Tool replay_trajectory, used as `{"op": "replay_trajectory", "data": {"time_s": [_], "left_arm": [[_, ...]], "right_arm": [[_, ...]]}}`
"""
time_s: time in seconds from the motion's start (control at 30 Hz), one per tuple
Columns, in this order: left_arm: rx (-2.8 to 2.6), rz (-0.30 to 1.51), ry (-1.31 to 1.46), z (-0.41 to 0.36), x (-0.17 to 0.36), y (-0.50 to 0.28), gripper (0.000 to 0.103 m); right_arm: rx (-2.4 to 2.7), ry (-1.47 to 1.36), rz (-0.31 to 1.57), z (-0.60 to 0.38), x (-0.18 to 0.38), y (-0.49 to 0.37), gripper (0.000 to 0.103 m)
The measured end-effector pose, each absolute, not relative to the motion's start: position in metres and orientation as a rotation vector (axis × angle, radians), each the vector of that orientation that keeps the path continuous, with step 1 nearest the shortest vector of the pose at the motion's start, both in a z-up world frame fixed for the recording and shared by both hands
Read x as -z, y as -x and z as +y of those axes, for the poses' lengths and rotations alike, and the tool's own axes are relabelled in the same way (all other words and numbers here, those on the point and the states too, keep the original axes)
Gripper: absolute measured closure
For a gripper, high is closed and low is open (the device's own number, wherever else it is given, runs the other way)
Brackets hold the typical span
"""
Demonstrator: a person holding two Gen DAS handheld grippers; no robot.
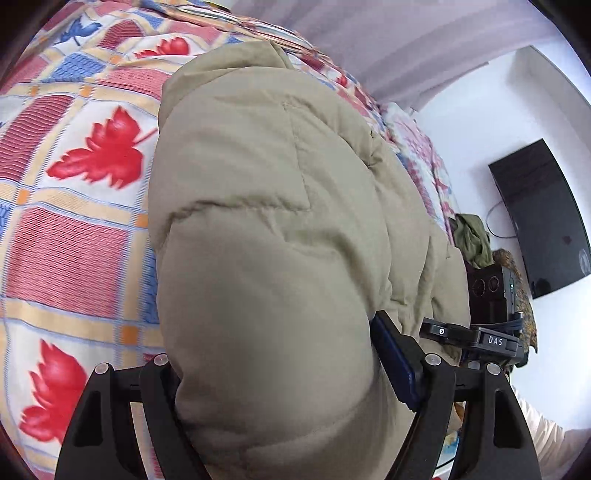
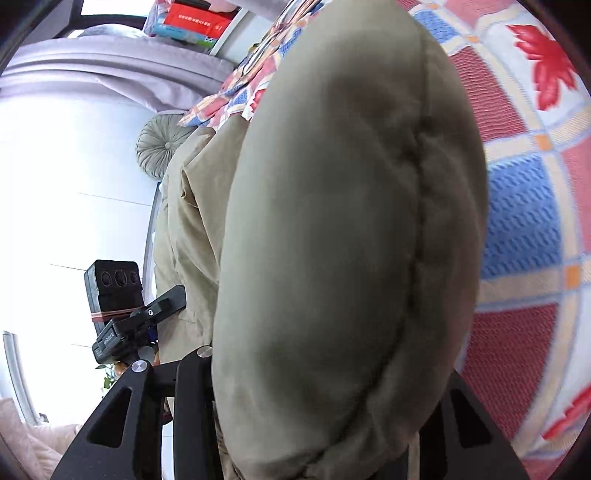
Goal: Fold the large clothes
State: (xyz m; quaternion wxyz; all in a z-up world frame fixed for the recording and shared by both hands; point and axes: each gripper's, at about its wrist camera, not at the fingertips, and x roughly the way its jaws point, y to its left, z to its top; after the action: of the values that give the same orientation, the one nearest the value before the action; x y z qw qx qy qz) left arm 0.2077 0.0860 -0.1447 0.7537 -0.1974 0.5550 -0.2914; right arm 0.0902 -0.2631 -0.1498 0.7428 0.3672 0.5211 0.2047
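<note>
Bed (image 1: pixel 92 229) under a maple-leaf quilt is listed bearing one padded beige coat (image 1: pixel 266 229), its thick fold clamped in both left tongs (image 1: pixel 280 384) and right tongs (image 2: pixel 325 398); both edges are best carried across level and matched.

A bedroom in a home. A bed (image 1: pixel 85 236) fills much of both views, spread with a checked cover printed with red leaves and blue and pink squares. A dark flat screen (image 1: pixel 543 218) hangs on a white wall beside it, a cable looping below. Pale lilac curtains (image 2: pixel 110 70) hang at the far side, with a round pleated grey-green cushion (image 2: pixel 162 146) near them and bright printed boxes (image 2: pixel 192 22) stacked on a high shelf. An olive garment (image 1: pixel 472 236) lies heaped by the bed's edge
</note>
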Motion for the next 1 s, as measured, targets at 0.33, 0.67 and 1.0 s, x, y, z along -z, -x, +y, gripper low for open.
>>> {"op": "replay_trajectory", "data": {"time_s": [0.33, 0.67, 1.0], "left_arm": [[0.524, 1.263, 0.439, 0.138, 0.219, -0.237, 0.022], [0.439, 1.253, 0.365, 0.12, 0.224, -0.225, 0.014], [0.278, 1.182, 0.241, 0.126, 0.189, -0.206, 0.014]], "right_arm": [[-0.415, -0.748, 1.213, -0.217, 0.213, -0.13, 0.059], [-0.323, -0.743, 1.261, -0.211, 0.213, -0.134, 0.048], [-0.159, -0.592, 1.26, -0.2, 0.179, -0.145, 0.044]]}}
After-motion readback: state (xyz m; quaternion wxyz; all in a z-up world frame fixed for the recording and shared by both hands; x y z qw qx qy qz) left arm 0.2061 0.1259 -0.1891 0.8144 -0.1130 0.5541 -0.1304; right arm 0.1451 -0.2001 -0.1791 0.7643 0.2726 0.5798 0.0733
